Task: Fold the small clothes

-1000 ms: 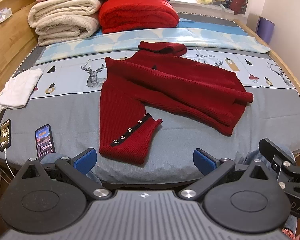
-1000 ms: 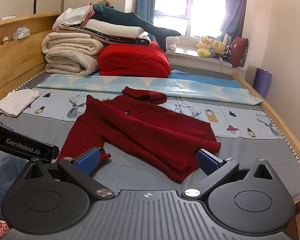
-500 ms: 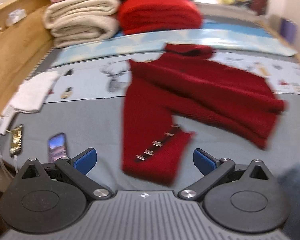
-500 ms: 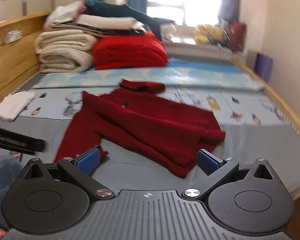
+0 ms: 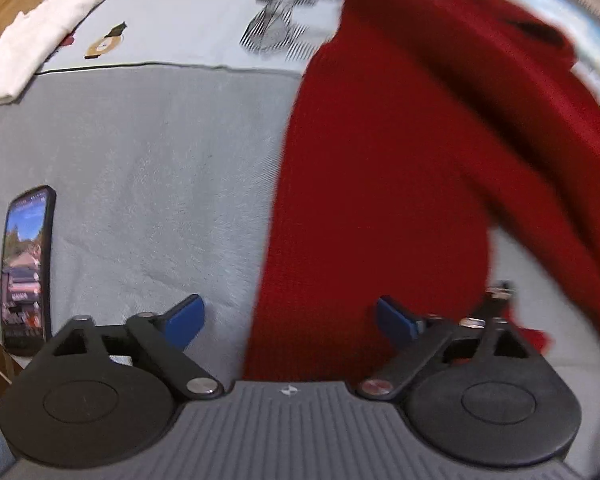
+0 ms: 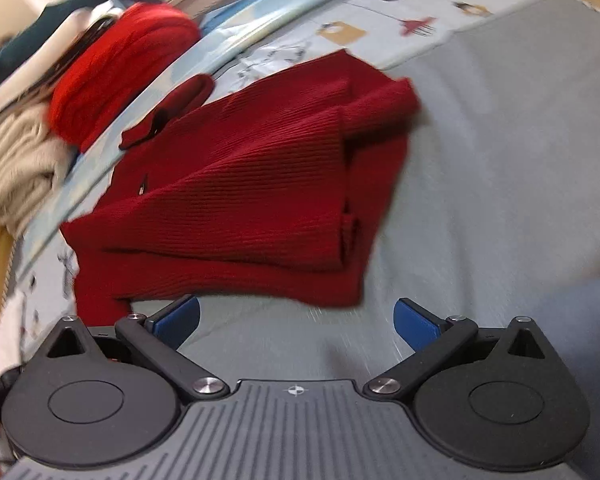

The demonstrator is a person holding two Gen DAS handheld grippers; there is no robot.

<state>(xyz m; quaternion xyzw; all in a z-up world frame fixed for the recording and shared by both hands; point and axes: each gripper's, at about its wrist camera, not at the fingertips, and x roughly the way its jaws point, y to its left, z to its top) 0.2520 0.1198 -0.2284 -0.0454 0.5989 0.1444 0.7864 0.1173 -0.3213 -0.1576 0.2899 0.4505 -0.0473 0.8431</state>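
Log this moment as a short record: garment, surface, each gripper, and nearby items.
garment: red knit sweater, lying partly folded on the bed, a sleeve laid across its body
surface: grey bedsheet with a printed band further back
left gripper: open, jaws just narrowing a little, over the sweater's near sleeve end, not pressing it
right gripper: open, over bare sheet just short of the sweater's hem
nearby: phone with lit screen; white cloth folded by the wooden bed frame; red blanket and cream blankets stacked beyond
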